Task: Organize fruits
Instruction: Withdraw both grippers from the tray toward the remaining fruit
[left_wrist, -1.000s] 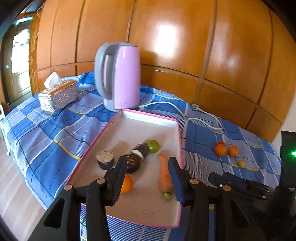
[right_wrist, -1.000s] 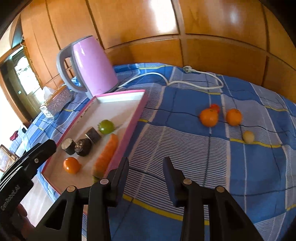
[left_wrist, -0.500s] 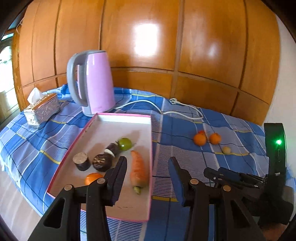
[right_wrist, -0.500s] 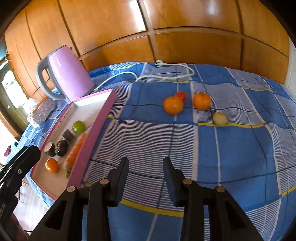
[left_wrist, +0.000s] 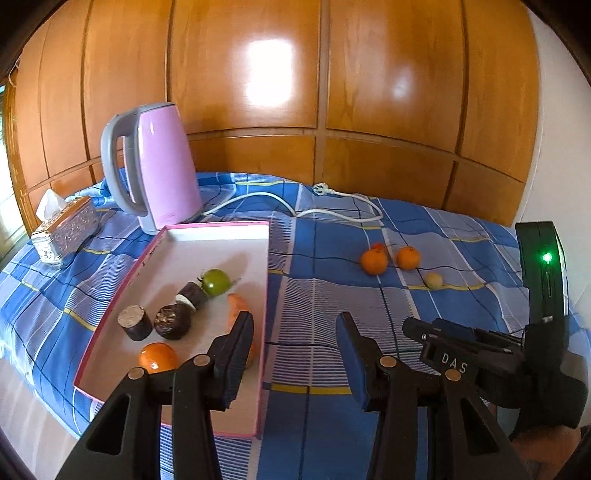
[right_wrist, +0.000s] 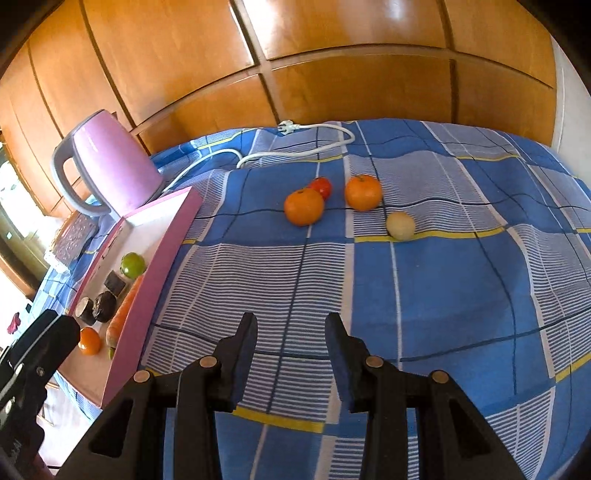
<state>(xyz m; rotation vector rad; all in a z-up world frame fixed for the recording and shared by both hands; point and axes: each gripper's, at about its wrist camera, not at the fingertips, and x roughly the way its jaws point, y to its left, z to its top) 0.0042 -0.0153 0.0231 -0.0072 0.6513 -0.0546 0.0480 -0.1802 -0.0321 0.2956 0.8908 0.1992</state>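
A pink-rimmed white tray (left_wrist: 221, 236) (right_wrist: 173, 221) lies on the blue checked cloth. In it are a green fruit (left_wrist: 215, 282) (right_wrist: 133, 264), three dark pieces (left_wrist: 171, 322), an orange (left_wrist: 158, 357) (right_wrist: 89, 340) and a carrot (left_wrist: 236, 308) (right_wrist: 123, 314). On the cloth to the right lie two oranges (right_wrist: 304, 206) (right_wrist: 363, 192) (left_wrist: 373, 261), a small red fruit (right_wrist: 320, 186) and a pale round fruit (right_wrist: 400, 225) (left_wrist: 433, 281). My left gripper (left_wrist: 295, 332) is open and empty over the tray's right edge. My right gripper (right_wrist: 290, 332) is open and empty above the cloth, short of the loose fruits.
A pink electric kettle (left_wrist: 155, 166) (right_wrist: 107, 173) stands behind the tray, its white cord (left_wrist: 332, 210) (right_wrist: 295, 147) trailing across the cloth. A silver tissue box (left_wrist: 64, 232) sits far left. Wooden panelling runs behind. The table's near edge drops off at the left.
Both grippers have swung to the right; the loose fruits on the cloth now sit nearer and more central in the right wrist view. Both stay open and empty.
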